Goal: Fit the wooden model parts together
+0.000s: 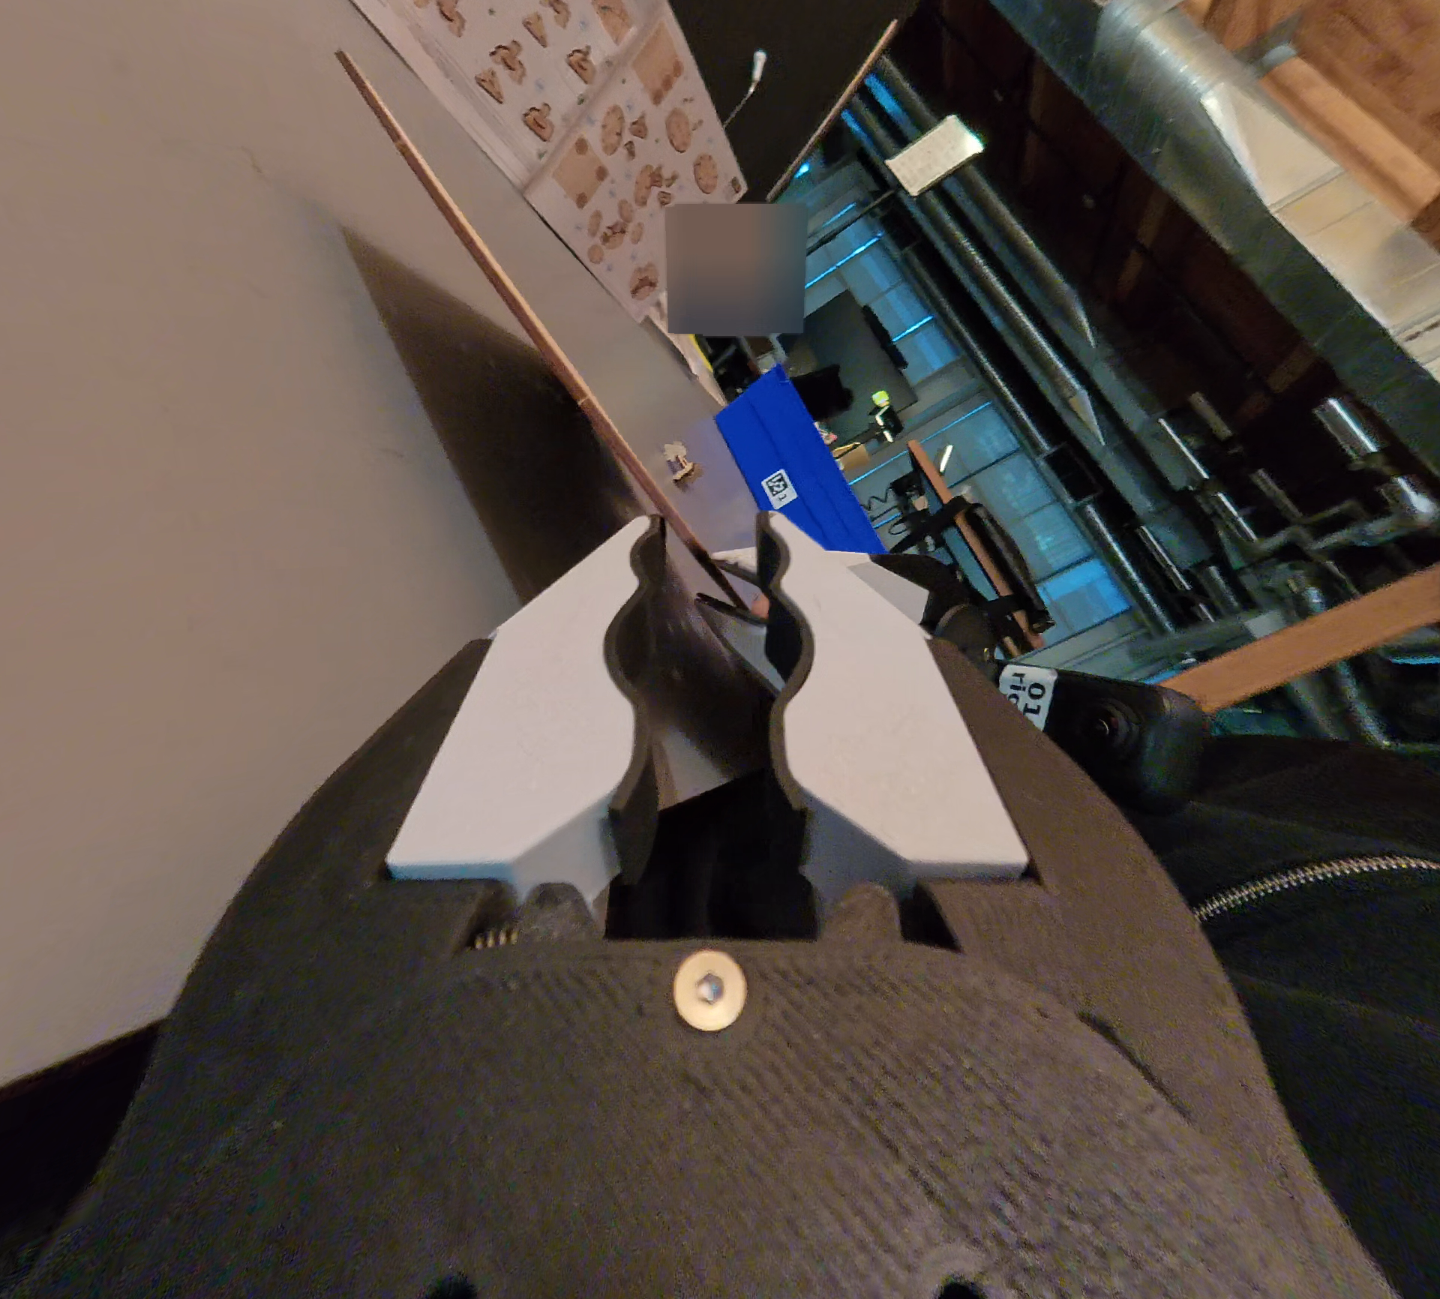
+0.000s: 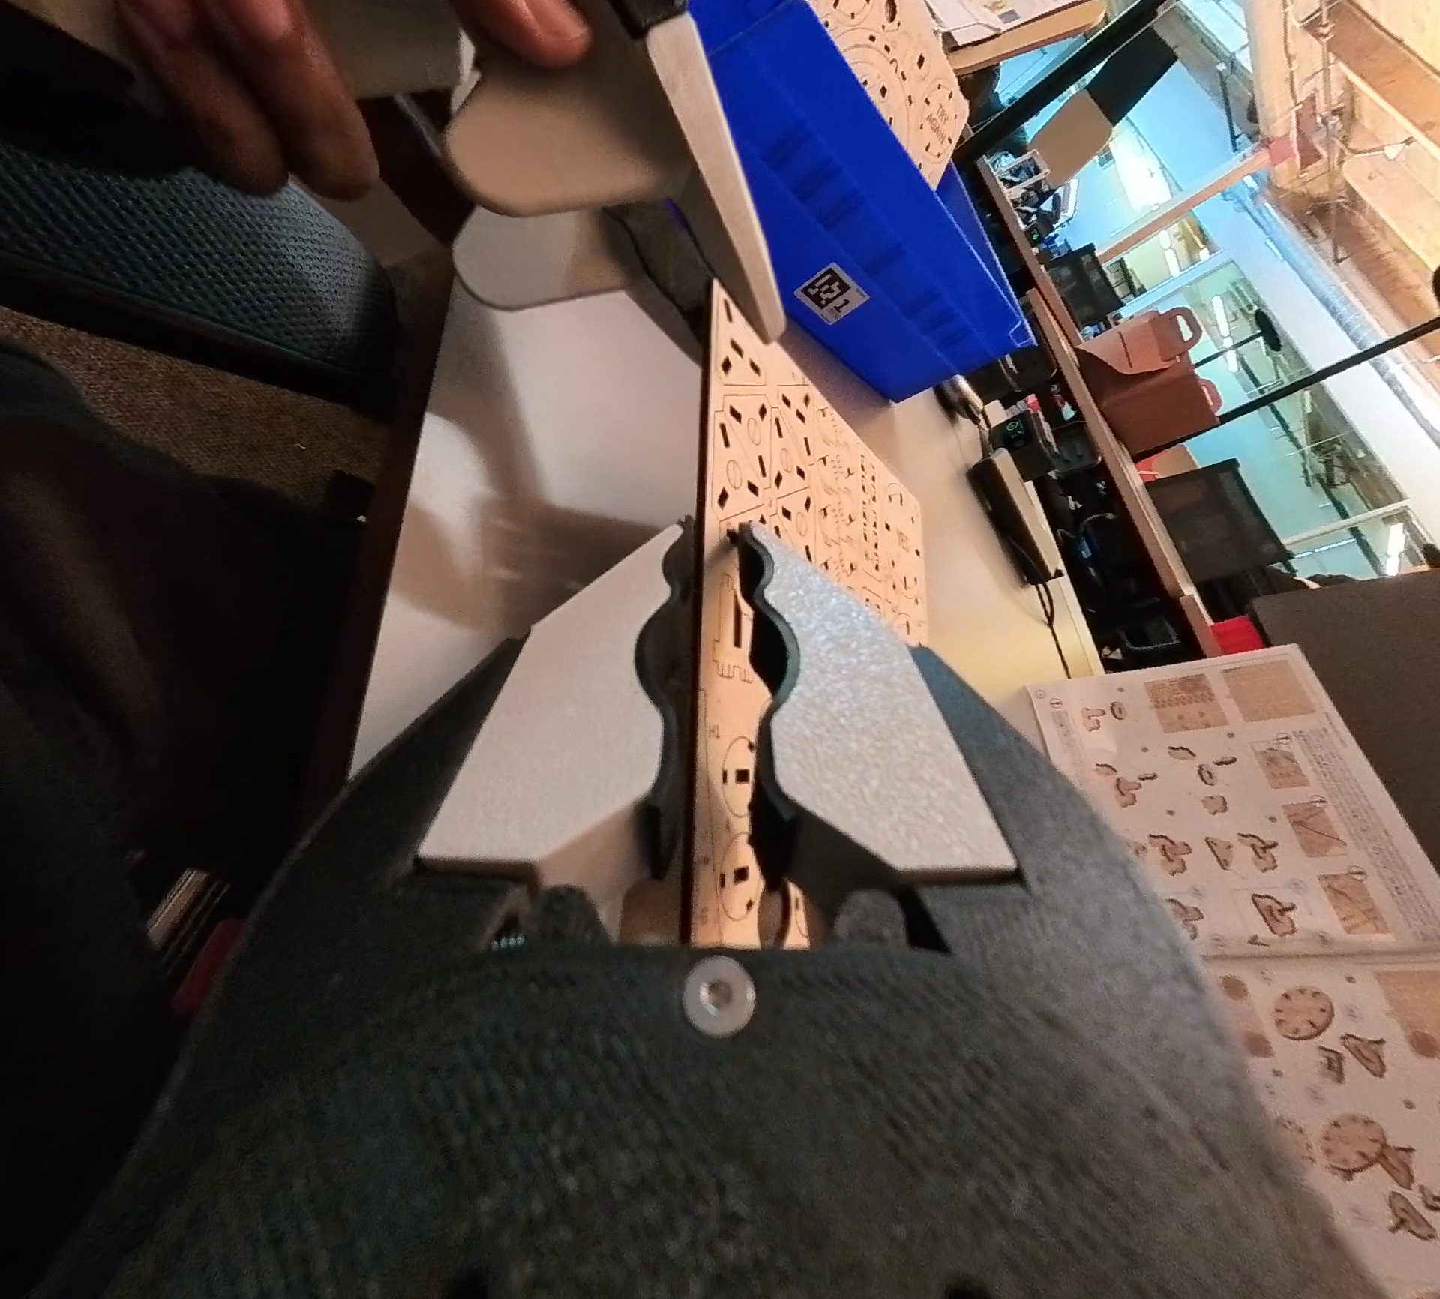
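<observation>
Item one, my right gripper (image 2: 713,537): clamped on a thin laser-cut wooden sheet (image 2: 818,482), the board running edge-on between the two dark pads and back toward the gripper body. Both pads sit against it near one long edge, which keeps the pre-cut face with its slots and outlines clear and the sheet standing on edge above the white table (image 2: 561,404) rather than lying flat.

Item two, my left gripper (image 1: 713,533): fingers apart, a clear gap between the tips. The same sheet shows here only as a thin brown line (image 1: 499,295) passing close by the left pad (image 1: 651,560); I see no pad pressing on it, so I count nothing as held. In the right wrist view this gripper's pale finger (image 2: 725,186) reaches down to the sheet's far corner — touching or just short, I cannot tell.

Item three, surroundings: a blue bin (image 2: 857,171) beyond the sheet, with another cut wooden panel (image 2: 888,38) leaning in it; printed assembly sheets (image 2: 1247,833) on the table to the right of my right gripper — well apart from the board.
</observation>
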